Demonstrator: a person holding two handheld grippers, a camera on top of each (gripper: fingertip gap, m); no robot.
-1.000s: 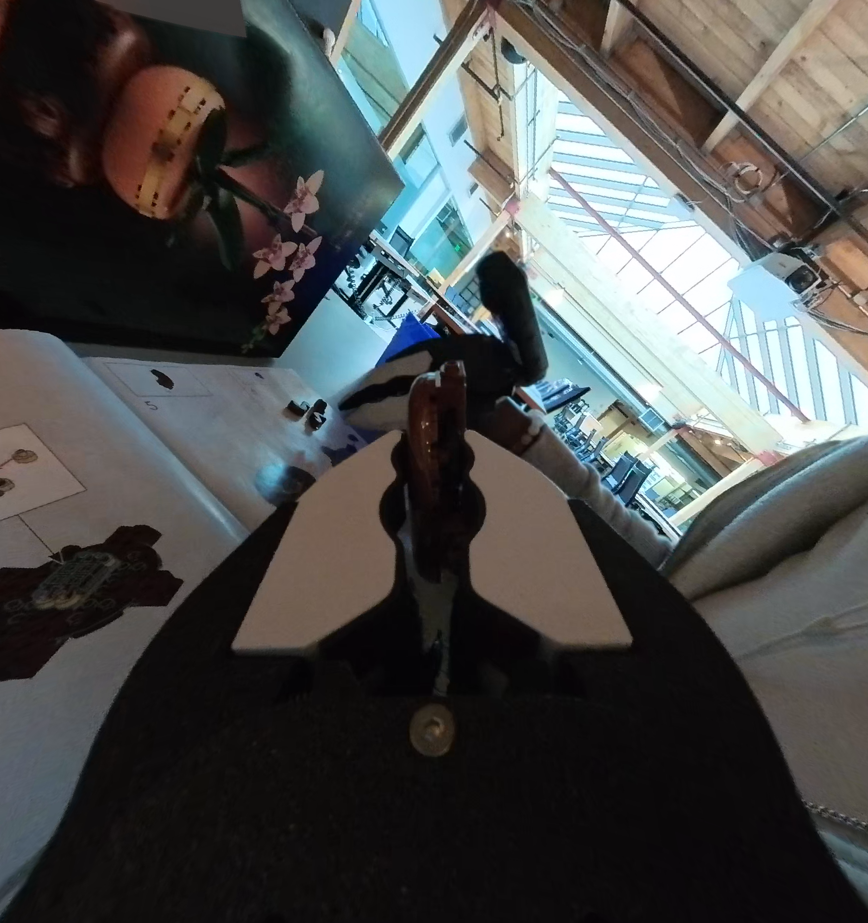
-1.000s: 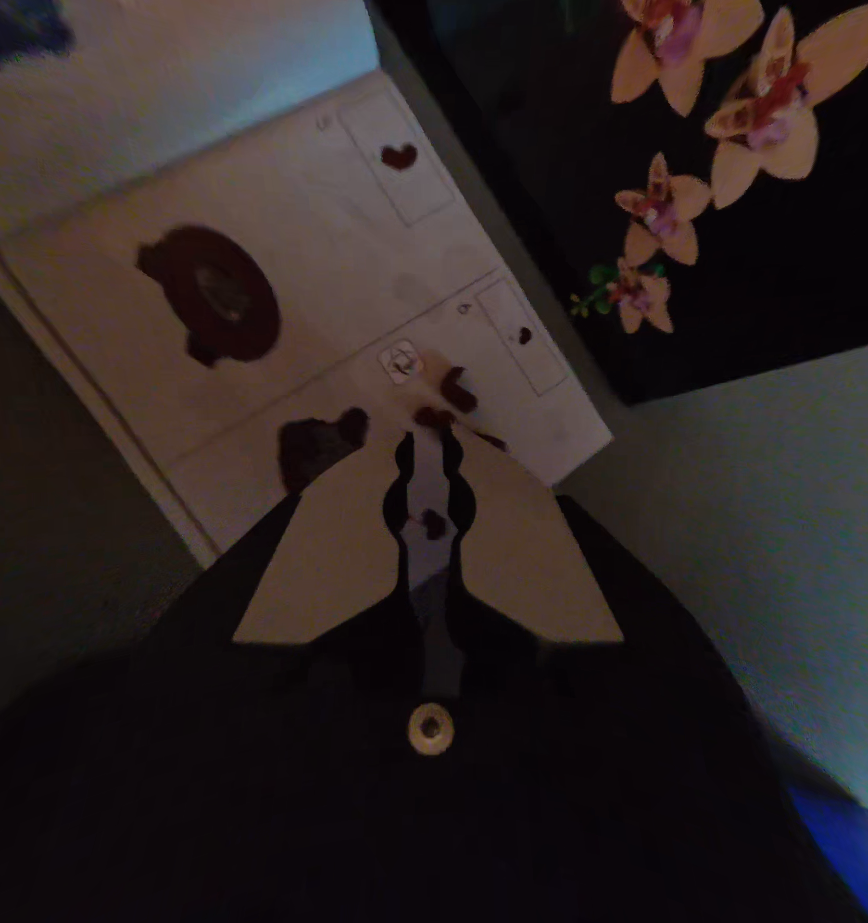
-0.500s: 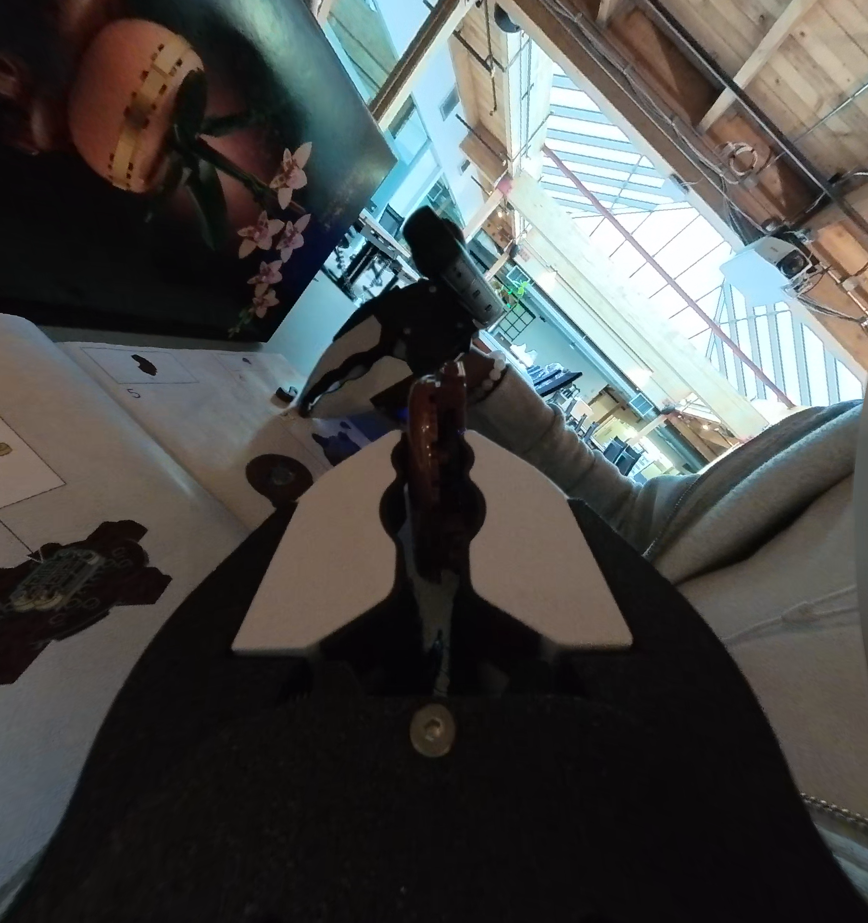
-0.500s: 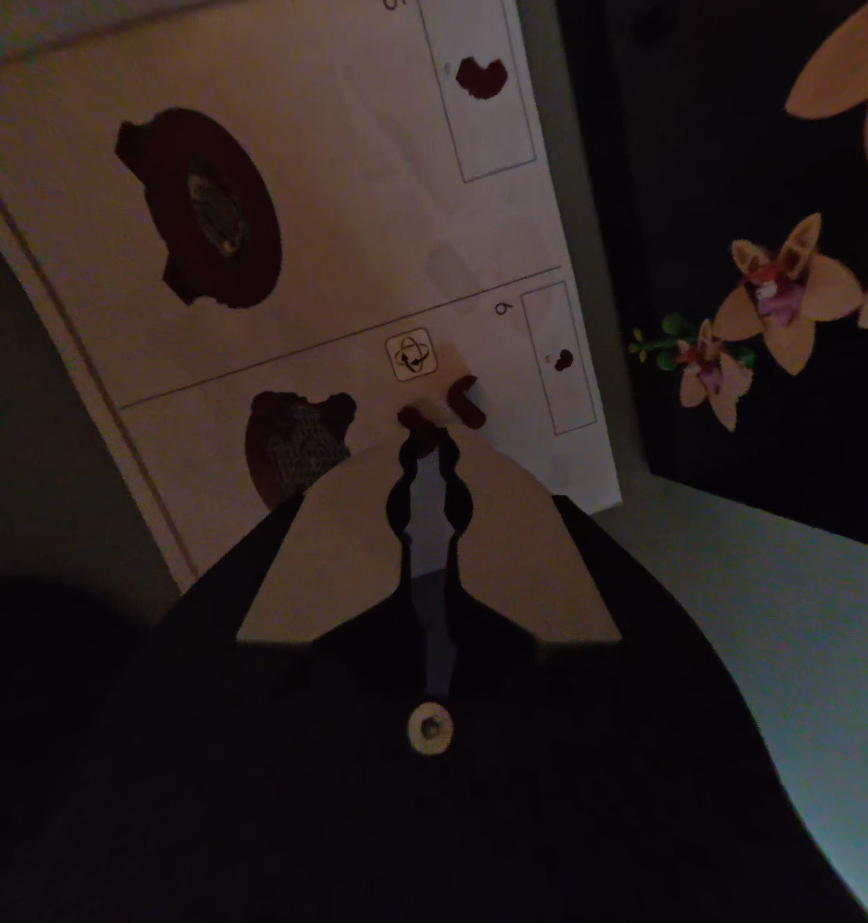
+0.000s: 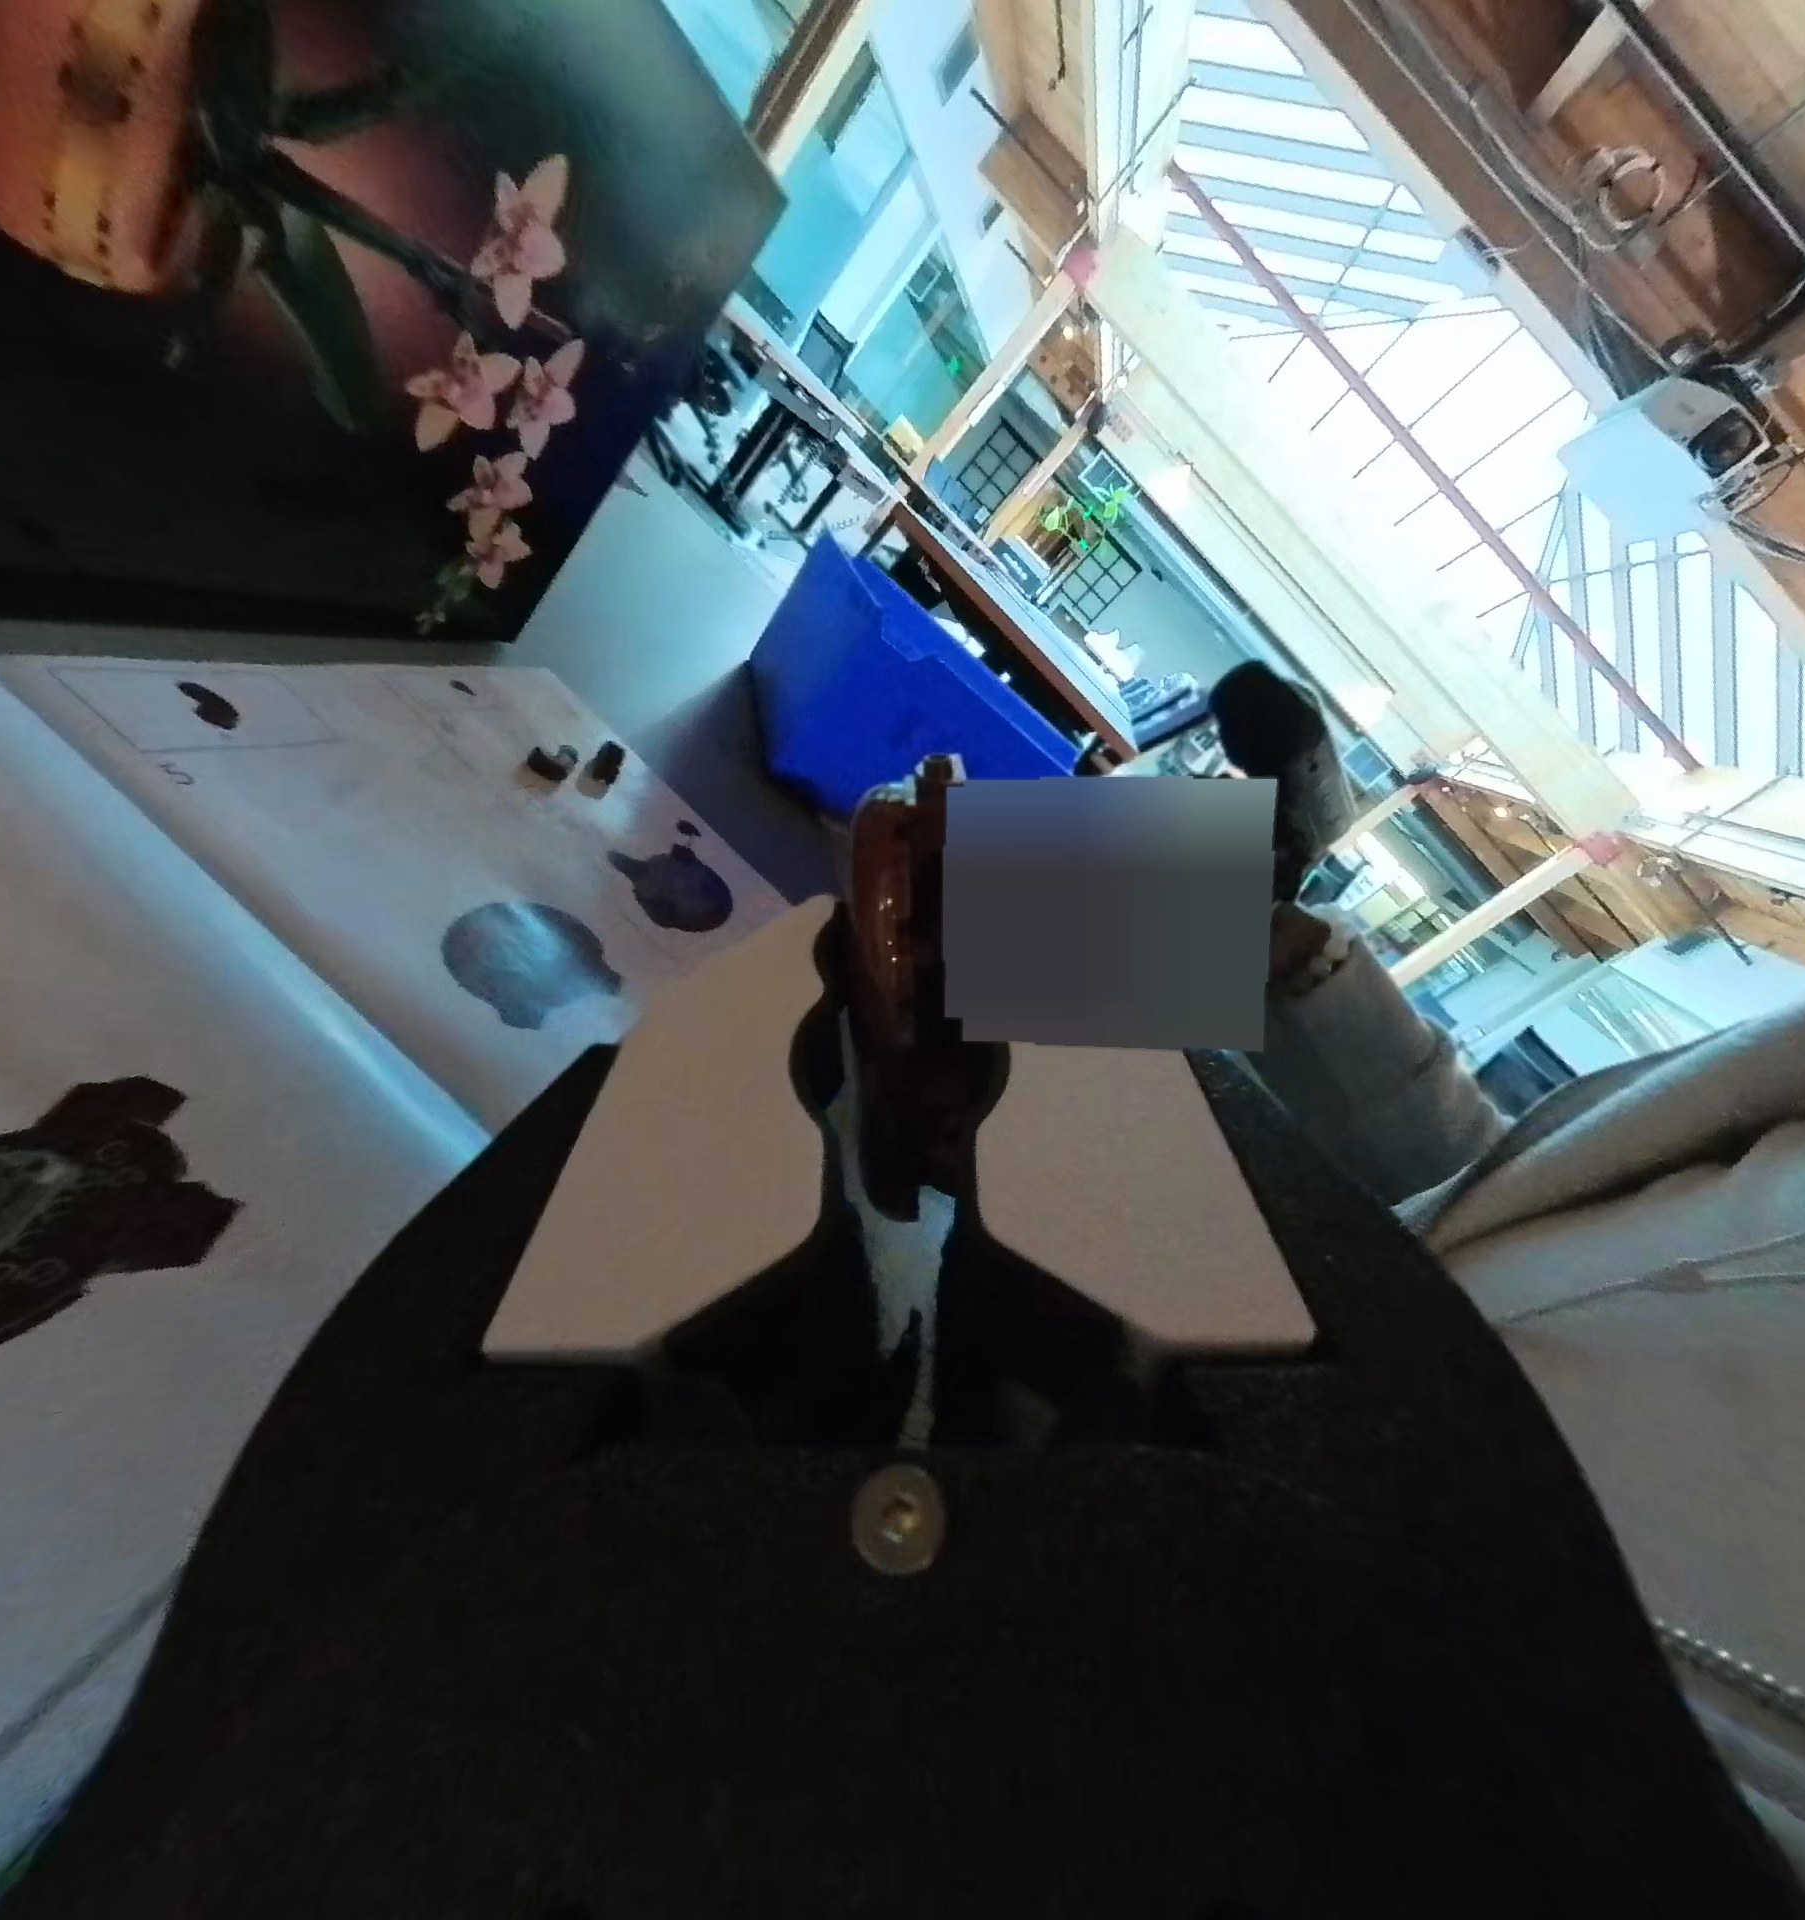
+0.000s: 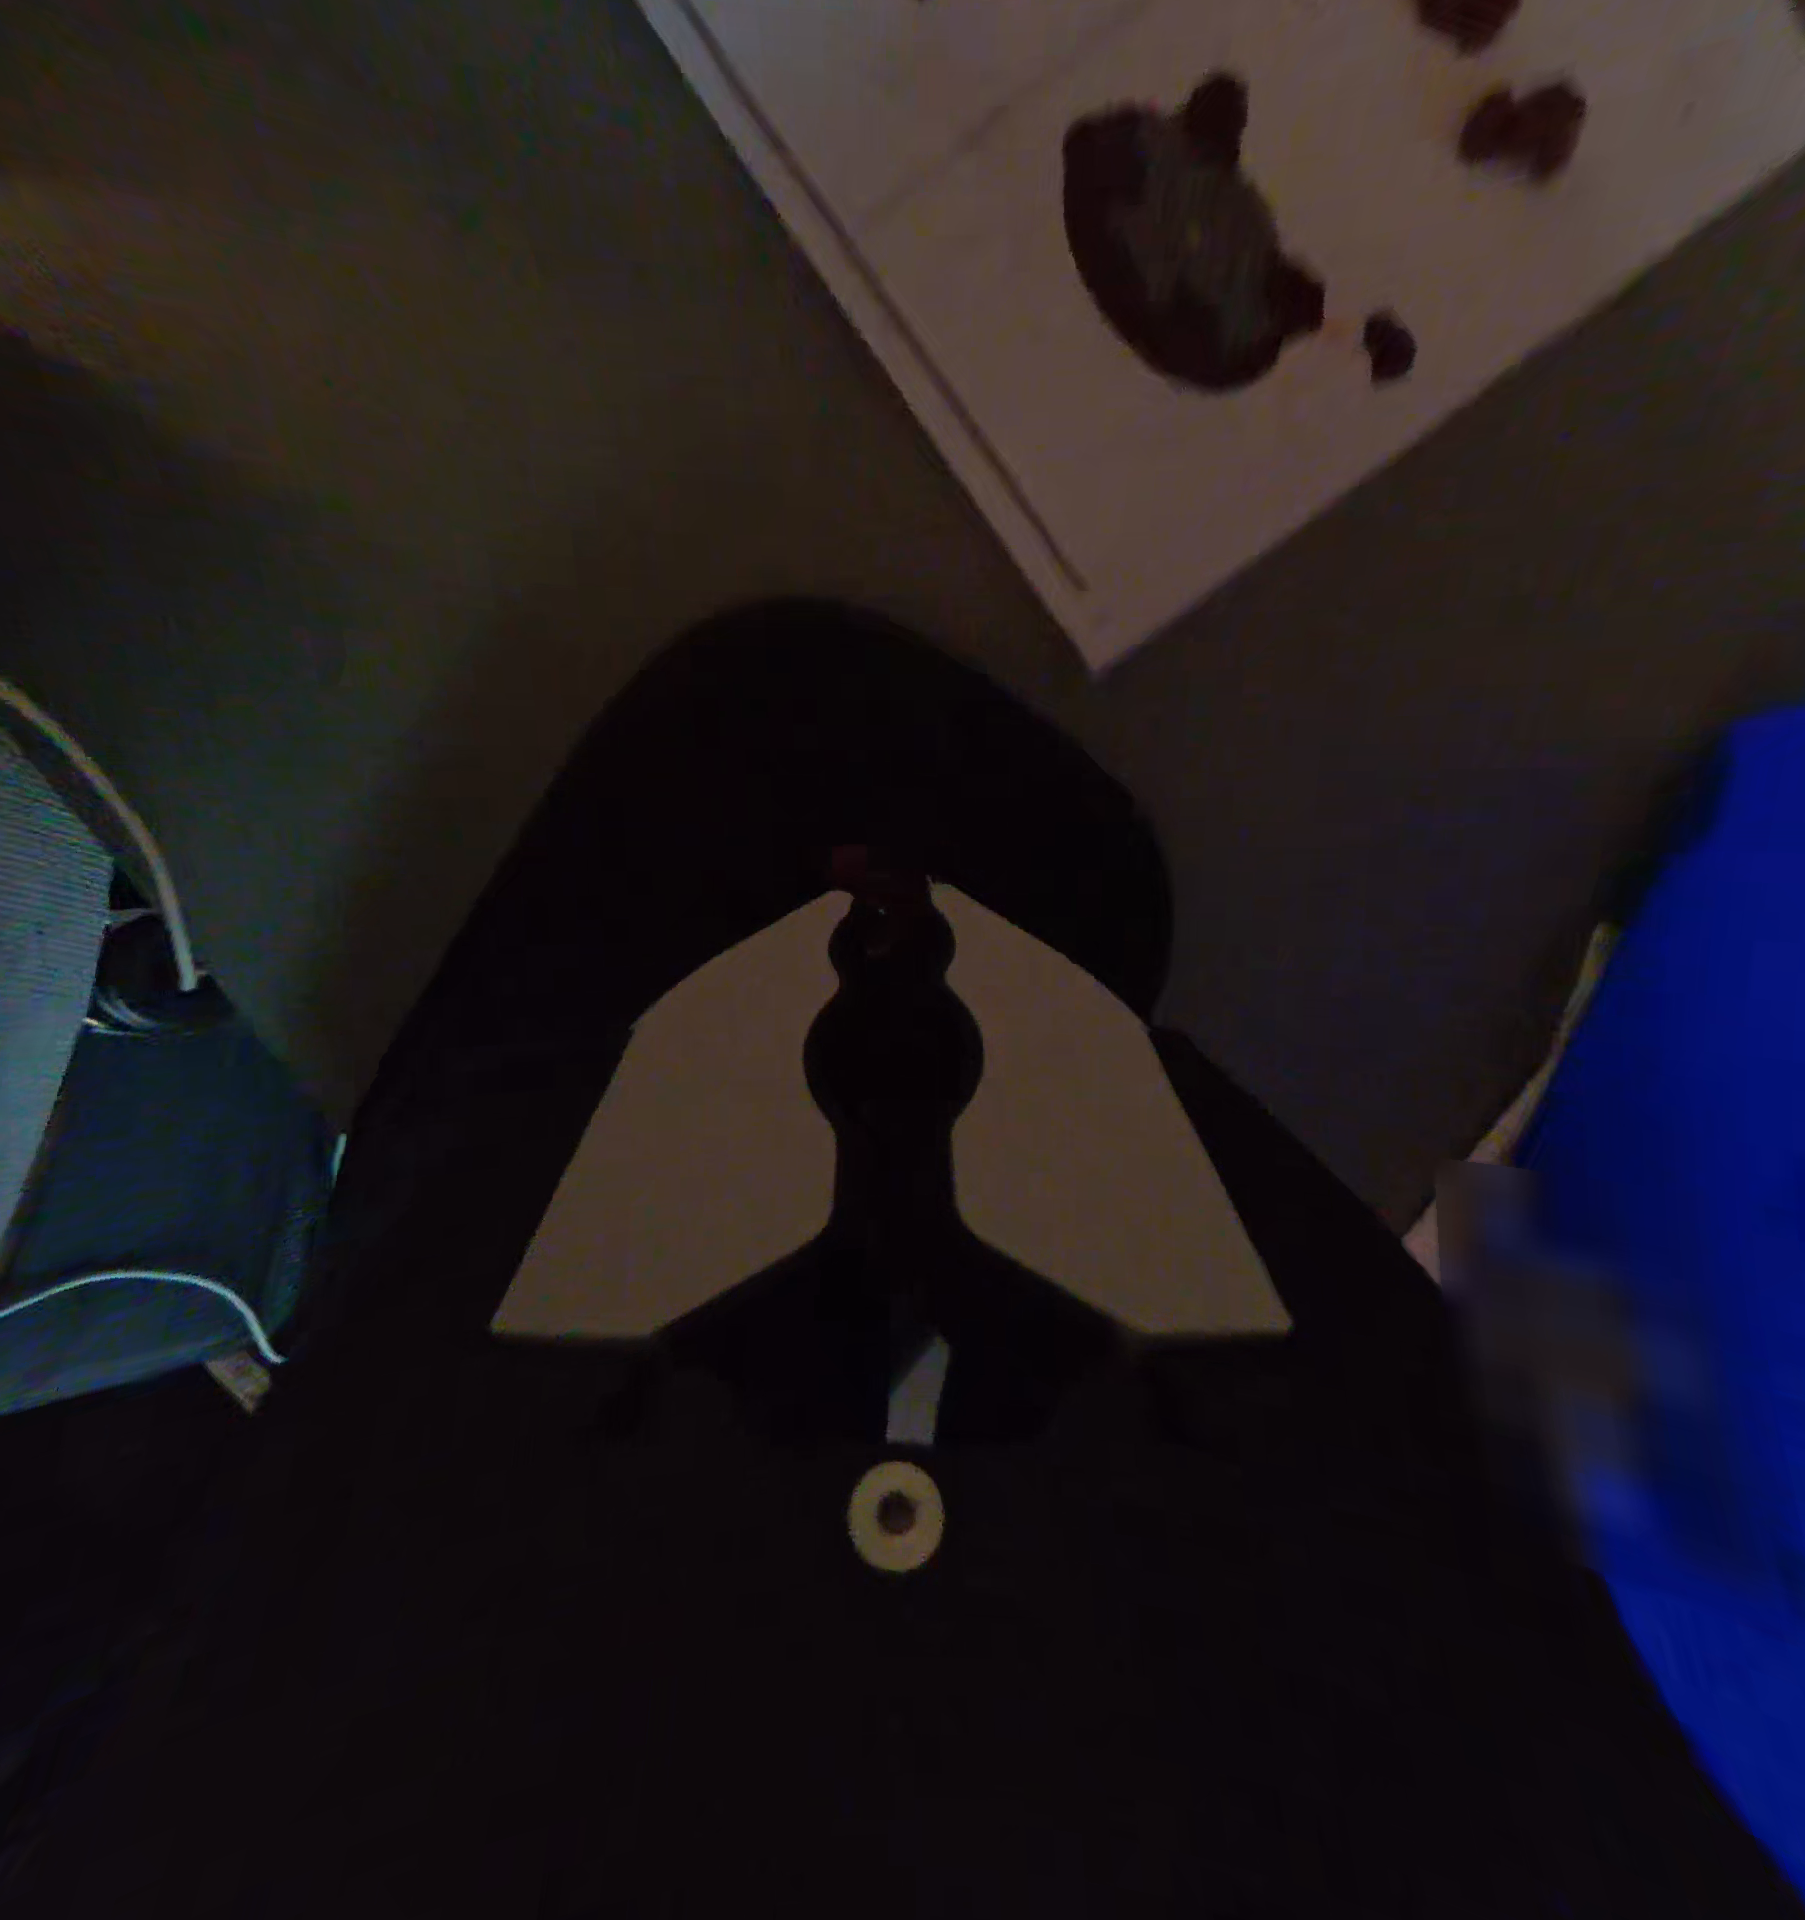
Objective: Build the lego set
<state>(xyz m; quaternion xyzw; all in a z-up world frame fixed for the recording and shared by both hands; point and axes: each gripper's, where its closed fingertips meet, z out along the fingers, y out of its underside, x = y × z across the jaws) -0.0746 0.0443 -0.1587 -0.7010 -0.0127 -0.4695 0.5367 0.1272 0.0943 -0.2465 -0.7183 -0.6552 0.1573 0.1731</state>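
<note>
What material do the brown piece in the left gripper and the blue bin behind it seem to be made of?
The brown piece, clamped between the left gripper's fingers, looks like glossy hard plastic: small bright highlights run along its curved edge. The blue bin also looks like plastic, with a smoother, duller finish and a moulded step along its rim. Neither is certain from looks alone.

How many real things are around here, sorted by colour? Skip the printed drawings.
Brown: 3, the piece clamped in the left gripper and two small bits loose on the white booklet.
Blue: 1, the bin.
Dark: 1, the flower-printed box.
White: 1, the booklet.
Total: 6.
</note>
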